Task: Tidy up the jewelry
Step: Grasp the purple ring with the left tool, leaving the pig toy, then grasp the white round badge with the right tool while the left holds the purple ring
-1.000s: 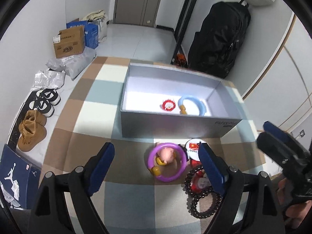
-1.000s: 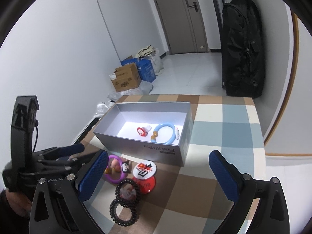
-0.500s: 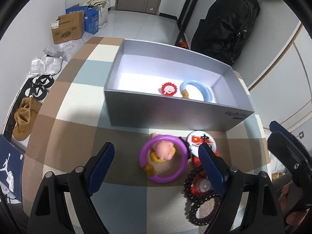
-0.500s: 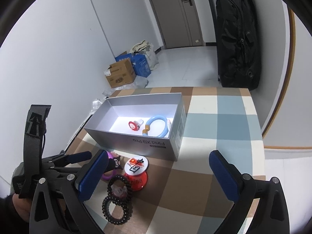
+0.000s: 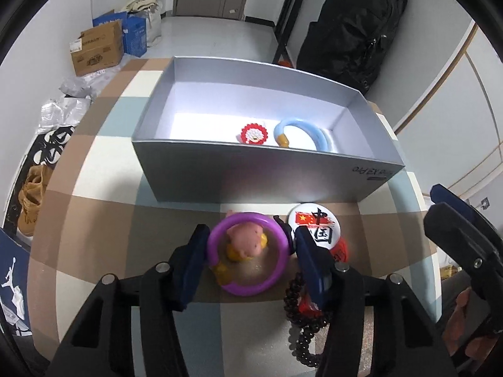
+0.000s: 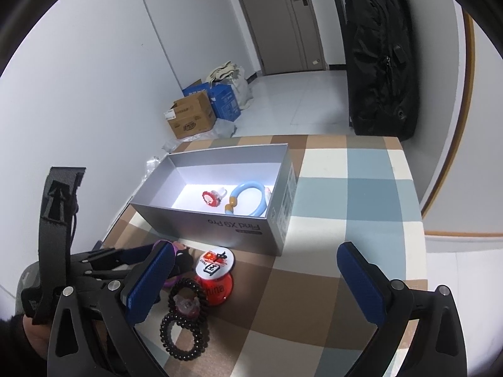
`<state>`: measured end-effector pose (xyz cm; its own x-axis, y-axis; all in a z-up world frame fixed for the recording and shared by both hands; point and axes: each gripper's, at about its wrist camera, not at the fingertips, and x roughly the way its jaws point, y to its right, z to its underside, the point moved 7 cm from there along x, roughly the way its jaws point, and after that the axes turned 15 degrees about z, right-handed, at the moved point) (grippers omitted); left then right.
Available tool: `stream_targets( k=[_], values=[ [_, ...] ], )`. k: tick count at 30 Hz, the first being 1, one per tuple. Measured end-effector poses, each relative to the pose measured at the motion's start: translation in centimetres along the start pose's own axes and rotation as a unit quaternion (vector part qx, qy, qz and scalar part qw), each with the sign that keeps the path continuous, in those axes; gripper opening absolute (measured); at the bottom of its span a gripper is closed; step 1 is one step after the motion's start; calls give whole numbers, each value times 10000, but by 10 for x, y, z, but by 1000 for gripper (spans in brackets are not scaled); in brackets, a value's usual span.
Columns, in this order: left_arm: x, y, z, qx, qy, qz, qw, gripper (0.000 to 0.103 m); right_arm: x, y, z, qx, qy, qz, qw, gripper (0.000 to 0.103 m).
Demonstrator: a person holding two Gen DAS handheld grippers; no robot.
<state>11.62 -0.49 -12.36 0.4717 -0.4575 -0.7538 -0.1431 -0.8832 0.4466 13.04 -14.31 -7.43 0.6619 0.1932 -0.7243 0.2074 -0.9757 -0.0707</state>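
Jewelry sorting, partly done: a blue ring and a red ornament lie in the grey box. On the checked surface just near the box, the left tool has just been closing on the purple ring, its pads against the rim; the white badge and dark bead bracelets remain. The right tool hangs open.

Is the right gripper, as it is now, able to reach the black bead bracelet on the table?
Probably yes. The right gripper stands open above the table, and the black bead bracelet lies uncovered below its left finger. The left gripper, closing around the purple ring, is close beside, so care is needed.
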Motion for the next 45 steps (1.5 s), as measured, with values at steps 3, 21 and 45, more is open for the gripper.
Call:
stream_targets(
  k=[3, 21, 45],
  values=[
    [-2, 0, -1, -23, 23, 70, 10000, 47, 0, -1, 1, -28, 0, 22, 10000, 103],
    [-27, 0, -16, -599, 371, 875, 9937, 47, 11, 6, 8, 181, -352, 47, 9992, 103],
    [-50, -22, -31, -848, 665, 1218, 9867, 46, 59, -59, 21, -458, -1267, 252, 9906, 70]
  ],
)
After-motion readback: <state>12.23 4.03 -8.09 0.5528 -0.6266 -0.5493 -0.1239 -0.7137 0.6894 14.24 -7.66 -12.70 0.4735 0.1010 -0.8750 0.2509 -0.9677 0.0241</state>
